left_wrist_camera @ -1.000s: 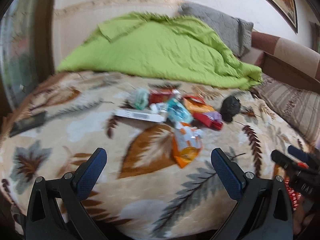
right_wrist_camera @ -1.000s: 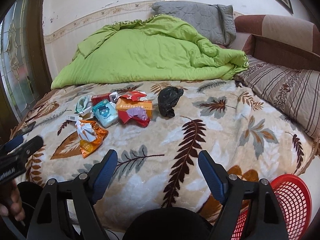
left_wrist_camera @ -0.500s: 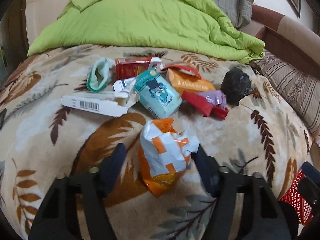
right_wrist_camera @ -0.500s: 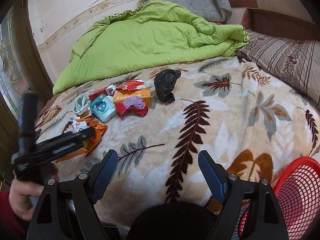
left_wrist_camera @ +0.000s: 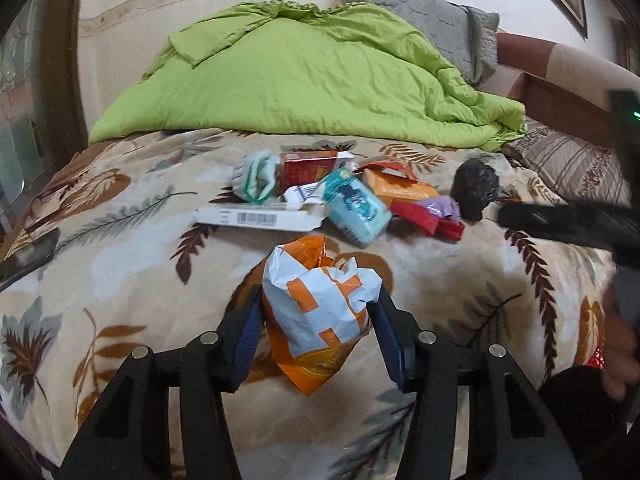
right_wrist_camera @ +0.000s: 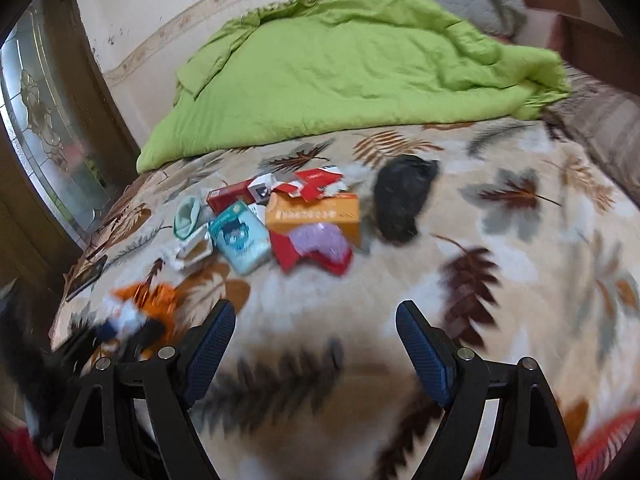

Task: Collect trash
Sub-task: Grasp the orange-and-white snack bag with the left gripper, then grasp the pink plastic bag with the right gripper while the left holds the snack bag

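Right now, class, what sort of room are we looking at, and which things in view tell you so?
Most likely a bedroom: a bed under a leaf-patterned blanket, a rumpled green quilt and a grey pillow against the wall. Wrappers and boxes lie scattered on the blanket.

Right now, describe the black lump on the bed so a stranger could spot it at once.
On the leaf-patterned blanket, below the heaped green quilt, lies a cluster of boxes and wrappers. The crumpled black bag sits at its right end, beside the orange box. It alone is dark, soft and unprinted.
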`<act>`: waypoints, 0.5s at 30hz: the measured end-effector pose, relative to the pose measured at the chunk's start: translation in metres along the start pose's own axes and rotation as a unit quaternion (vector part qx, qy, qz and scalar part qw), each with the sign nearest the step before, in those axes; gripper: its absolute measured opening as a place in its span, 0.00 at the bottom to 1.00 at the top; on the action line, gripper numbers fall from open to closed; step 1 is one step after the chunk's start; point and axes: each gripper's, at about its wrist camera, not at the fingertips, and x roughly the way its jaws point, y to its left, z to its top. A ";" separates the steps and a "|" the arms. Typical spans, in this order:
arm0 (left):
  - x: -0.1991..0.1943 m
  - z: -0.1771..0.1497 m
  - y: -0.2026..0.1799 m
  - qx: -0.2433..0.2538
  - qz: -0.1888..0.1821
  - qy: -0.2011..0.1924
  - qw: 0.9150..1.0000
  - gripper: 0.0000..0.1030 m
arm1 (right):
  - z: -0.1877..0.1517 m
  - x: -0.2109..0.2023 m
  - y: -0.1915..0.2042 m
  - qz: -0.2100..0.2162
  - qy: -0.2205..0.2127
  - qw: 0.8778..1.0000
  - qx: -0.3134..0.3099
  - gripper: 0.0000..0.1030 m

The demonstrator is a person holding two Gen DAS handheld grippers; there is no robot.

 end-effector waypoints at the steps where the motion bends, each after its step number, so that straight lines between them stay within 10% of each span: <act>1: 0.001 0.000 0.002 -0.003 -0.002 0.001 1.000 0.50 | 0.007 0.012 -0.001 0.004 0.009 1.000 0.004 0.83; 9: 0.006 -0.001 0.005 -0.004 -0.002 -0.004 1.000 0.50 | 0.043 0.090 -0.002 -0.031 0.031 0.999 0.012 0.76; 15: 0.012 -0.002 0.009 -0.017 -0.008 -0.001 1.000 0.50 | 0.028 0.108 -0.005 -0.042 0.045 0.998 0.013 0.45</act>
